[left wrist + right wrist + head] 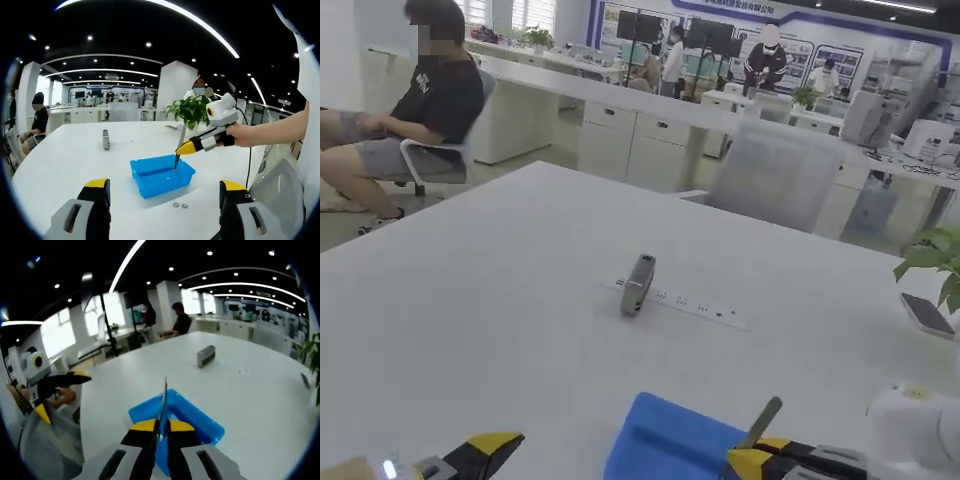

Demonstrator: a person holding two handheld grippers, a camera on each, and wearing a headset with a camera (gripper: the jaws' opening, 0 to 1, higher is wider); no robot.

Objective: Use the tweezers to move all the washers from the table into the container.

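A blue container [159, 180] sits on the white table [65, 165]. Two small washers [180, 205] lie on the table just in front of it. My right gripper [188, 147] is shut on metal tweezers [178, 150] whose tips point down into the container's right part. In the right gripper view the tweezers [163, 400] stick out from the closed right gripper [161, 427] above the container [200, 422]. My left gripper [165, 184] stands open and empty, short of the washers. The head view catches the container [670, 440], tweezers [760, 422] and both grippers at its bottom edge.
A power strip [695, 305] with a grey adapter [637, 284] lies mid-table. A phone [927, 314] and a potted plant [932, 258] are at the right edge. A chair [770, 175] stands behind the table; a person [430, 100] sits at far left.
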